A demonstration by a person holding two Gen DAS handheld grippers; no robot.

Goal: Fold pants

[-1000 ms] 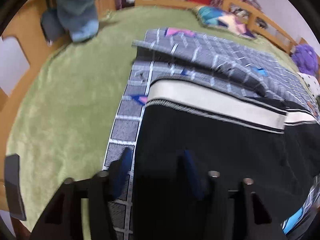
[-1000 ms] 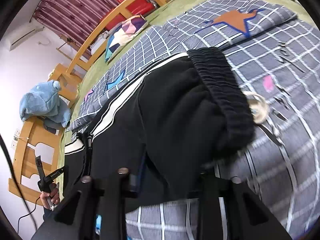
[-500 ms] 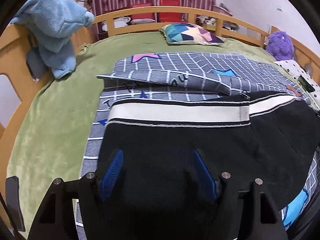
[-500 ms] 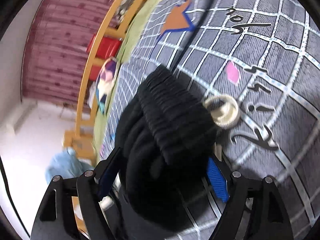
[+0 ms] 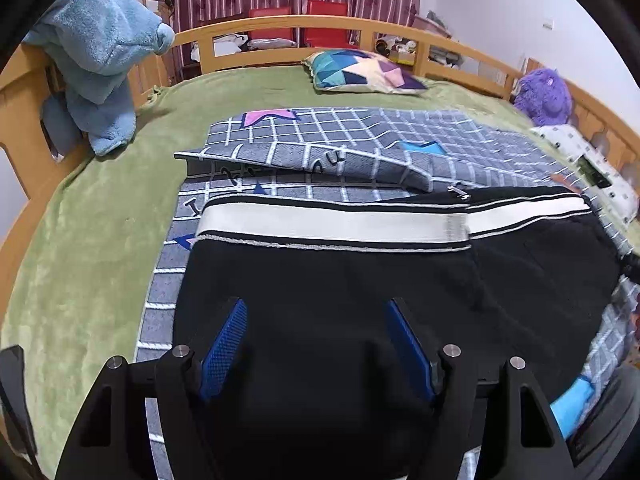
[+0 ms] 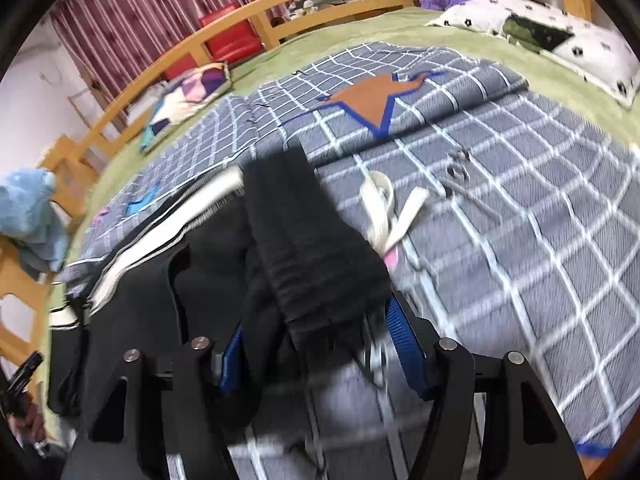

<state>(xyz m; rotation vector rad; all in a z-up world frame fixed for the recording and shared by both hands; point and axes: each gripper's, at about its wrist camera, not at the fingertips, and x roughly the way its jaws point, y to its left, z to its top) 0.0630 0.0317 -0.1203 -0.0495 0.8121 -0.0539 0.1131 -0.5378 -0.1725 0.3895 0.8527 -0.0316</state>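
Observation:
Black pants (image 5: 360, 288) with a white side stripe (image 5: 332, 222) lie spread on a grey checked blanket (image 5: 340, 132). My left gripper (image 5: 316, 344) hovers over the near part of the black cloth, open, its blue pads wide apart. In the right wrist view the pants' ribbed waistband (image 6: 304, 240) runs in between the fingers of my right gripper (image 6: 316, 352). Its jaws are closing, and a gap still shows beside the right pad (image 6: 404, 344). A white drawstring (image 6: 384, 208) trails from the waistband onto the blanket (image 6: 520, 220).
The blanket lies on a green bed cover (image 5: 80, 240) inside a wooden rail (image 5: 280, 24). A blue plush (image 5: 100, 52) hangs at the left, with a patterned pillow (image 5: 360, 72) and purple plush (image 5: 544, 96) at the back. A white dotted pillow (image 6: 552, 36) lies far right.
The left gripper's view has tilted up and its pads have spread wider over the pants. The right gripper let its jaws widen around the bunched waistband, and the coiled drawstring now lies stretched out.

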